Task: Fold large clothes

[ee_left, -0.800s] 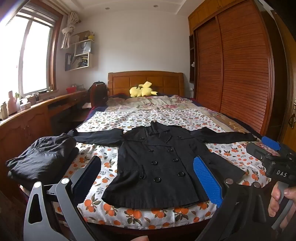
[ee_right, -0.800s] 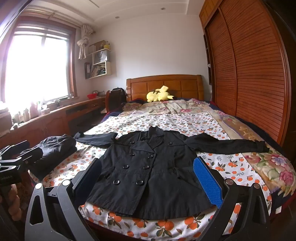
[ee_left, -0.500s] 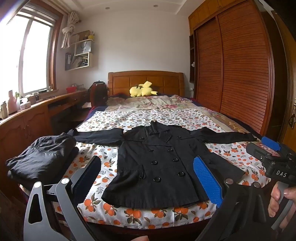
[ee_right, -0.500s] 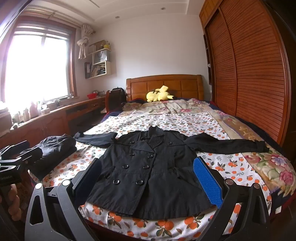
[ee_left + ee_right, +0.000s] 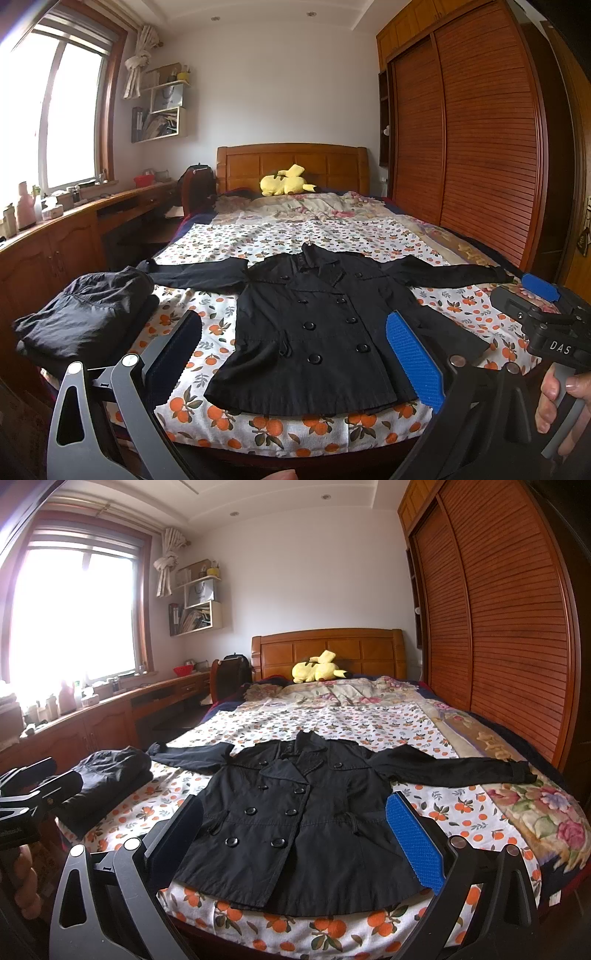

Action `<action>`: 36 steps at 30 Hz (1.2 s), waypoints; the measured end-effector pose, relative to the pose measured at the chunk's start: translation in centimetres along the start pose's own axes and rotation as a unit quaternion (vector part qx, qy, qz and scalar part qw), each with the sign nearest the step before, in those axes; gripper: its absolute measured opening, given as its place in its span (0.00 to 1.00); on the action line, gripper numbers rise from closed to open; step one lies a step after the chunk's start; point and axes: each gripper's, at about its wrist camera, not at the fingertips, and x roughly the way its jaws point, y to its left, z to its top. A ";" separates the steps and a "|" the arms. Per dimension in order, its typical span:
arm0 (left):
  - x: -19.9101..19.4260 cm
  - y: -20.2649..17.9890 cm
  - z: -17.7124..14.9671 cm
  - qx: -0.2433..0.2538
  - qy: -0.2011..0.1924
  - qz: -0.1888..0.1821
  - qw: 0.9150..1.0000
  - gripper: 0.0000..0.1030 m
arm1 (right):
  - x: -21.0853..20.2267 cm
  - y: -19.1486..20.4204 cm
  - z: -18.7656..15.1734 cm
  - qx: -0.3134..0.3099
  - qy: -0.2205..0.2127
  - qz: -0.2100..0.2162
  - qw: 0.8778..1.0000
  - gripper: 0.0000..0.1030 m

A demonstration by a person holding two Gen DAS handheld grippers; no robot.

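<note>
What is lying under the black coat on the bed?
Under the black coat lies the orange-print sheet, showing all around it. The sheet directly beneath, and anything else there, is covered by the coat.

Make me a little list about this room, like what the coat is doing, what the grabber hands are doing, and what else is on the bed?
coat: black double-breasted button coat lies flat, front up, sleeves spread, on the orange-print bedsheet
folded pile: dark folded garment at the bed's left edge
left gripper: open, holding nothing, above the coat's hem
right gripper: open, holding nothing
toy: yellow plush toy by the wooden headboard
folding: not started
</note>
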 end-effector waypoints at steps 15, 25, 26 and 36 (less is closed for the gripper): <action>-0.5 0.0 0.2 0.001 -0.005 0.002 1.000 0.98 | 0.0 0.0 0.0 0.000 0.000 0.000 1.000 0.93; -0.4 0.0 0.3 0.001 -0.004 0.004 1.000 0.98 | 0.0 0.1 -0.1 -0.001 0.000 0.000 1.000 0.93; -0.4 0.0 0.3 0.001 -0.003 0.004 1.000 0.98 | 0.0 0.1 -0.1 -0.001 0.000 -0.001 1.000 0.93; 0.5 0.2 -0.4 -0.001 0.001 0.006 1.000 0.98 | 0.1 0.3 0.1 0.000 0.002 0.000 1.000 0.93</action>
